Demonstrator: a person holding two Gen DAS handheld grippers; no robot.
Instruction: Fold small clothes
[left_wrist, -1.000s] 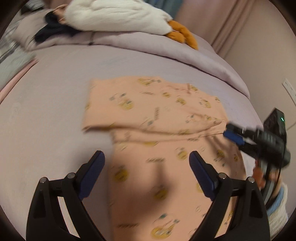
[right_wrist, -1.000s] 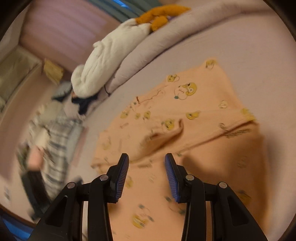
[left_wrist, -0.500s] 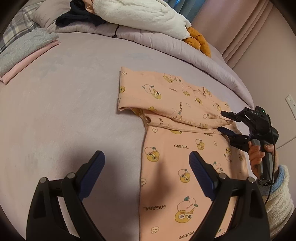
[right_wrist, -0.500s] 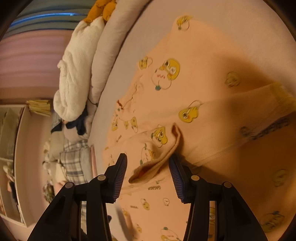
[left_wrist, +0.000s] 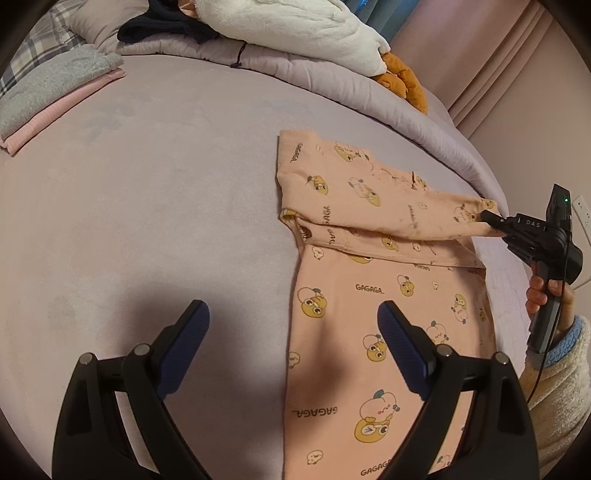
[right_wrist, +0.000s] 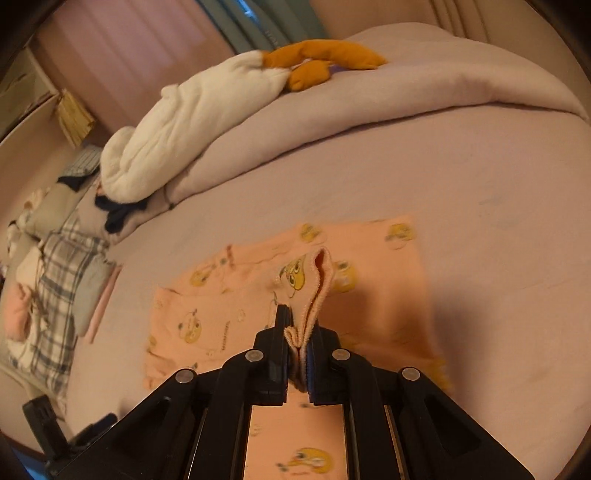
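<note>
The peach printed garment (left_wrist: 373, 332) runs off the bottom edge of the left wrist view, so its lower end is unseen; in the right wrist view its print is blurred. The sleeve cuff (right_wrist: 314, 295) disappears between the closed fingers of the right tool (right_wrist: 297, 354), hiding its tip. The white plush toy (left_wrist: 295, 26) is cut by the top edge. The folded clothes stack (left_wrist: 48, 96) is cropped at the left. The shelf items (right_wrist: 74, 118) are too blurred to identify.
</note>
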